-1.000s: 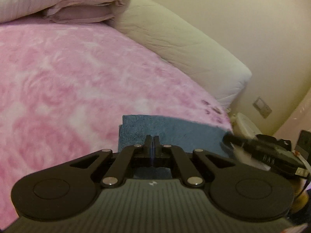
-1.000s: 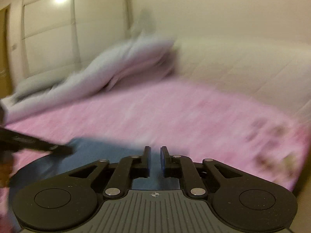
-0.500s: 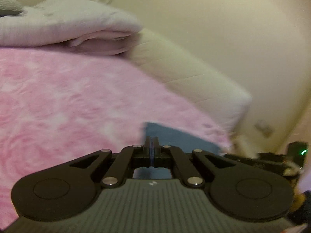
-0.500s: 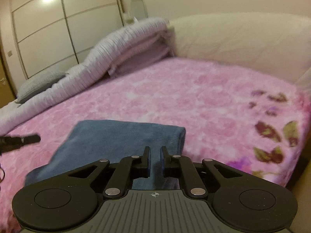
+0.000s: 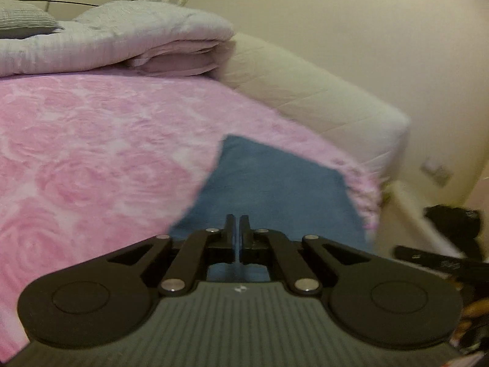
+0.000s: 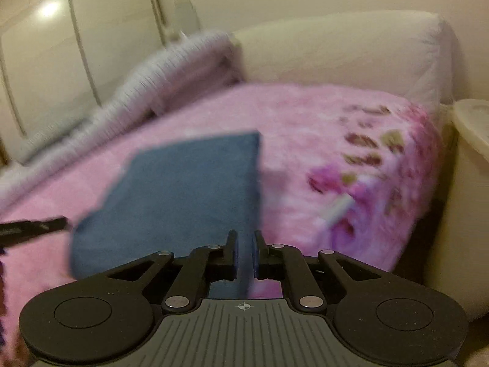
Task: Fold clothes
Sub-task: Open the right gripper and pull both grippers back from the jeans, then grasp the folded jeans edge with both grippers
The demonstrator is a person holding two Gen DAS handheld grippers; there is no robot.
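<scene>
Blue cloth (image 5: pixel 269 183) on pink blanket (image 5: pixel 91 159)

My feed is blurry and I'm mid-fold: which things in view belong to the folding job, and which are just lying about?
In the job:
- blue cloth, lying on the pink blanket
- left claw, nearly shut
- right claw, slightly open

Just lying about:
- folded grey quilt
- grey pillow
- cream mattress edge
- wardrobe doors

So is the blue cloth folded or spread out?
Folded: the blue cloth lies as a compact rectangle with a thick doubled edge on the pink blanket.
</scene>
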